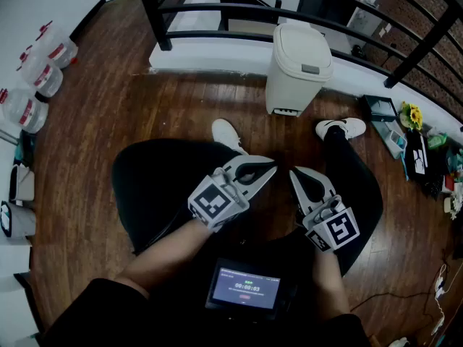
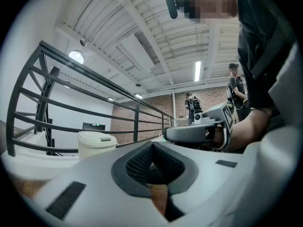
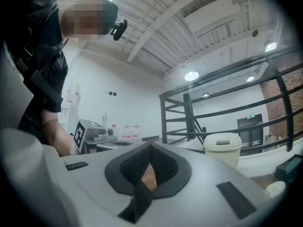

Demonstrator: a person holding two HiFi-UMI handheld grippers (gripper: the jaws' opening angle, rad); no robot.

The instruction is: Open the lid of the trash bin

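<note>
Trash bin (image 1: pixel 299 85) stands on the wooden floor (image 1: pixel 145 114) at the far side of the scene, just in front of the black railing (image 1: pixel 217 9) and beyond the person's white shoes (image 1: pixel 227 133). Its domed lid (image 1: pixel 300 49) is down, with a small grey tab (image 1: pixel 309 69) on the near edge.

Both tools are held low over the person's lap, near the camera and well apart from the bin. The left gripper (image 1: pixel 265 170) has its jaws together at the tips with nothing between them. The right gripper (image 1: pixel 296 176) is the same, closed and empty. Each gripper view shows the bin small and distant past the jaws.

The step in hand looks like the approach, since neither gripper is within reach of the lid.

- The right gripper sits a little nearer the bin's line, so it seems the natural one to lead.
- The grey tab is probably a push release. If so, closed jaws make a good blunt tip, and it should be pressed squarely, straight down.
- If the tab proves to be only a lip, the jaws should part and hook under the near rim to lift.
- The bin looks light and may slide toward the railing, so avoid pushing away. Resting the left gripper against its side would steady it.
</note>
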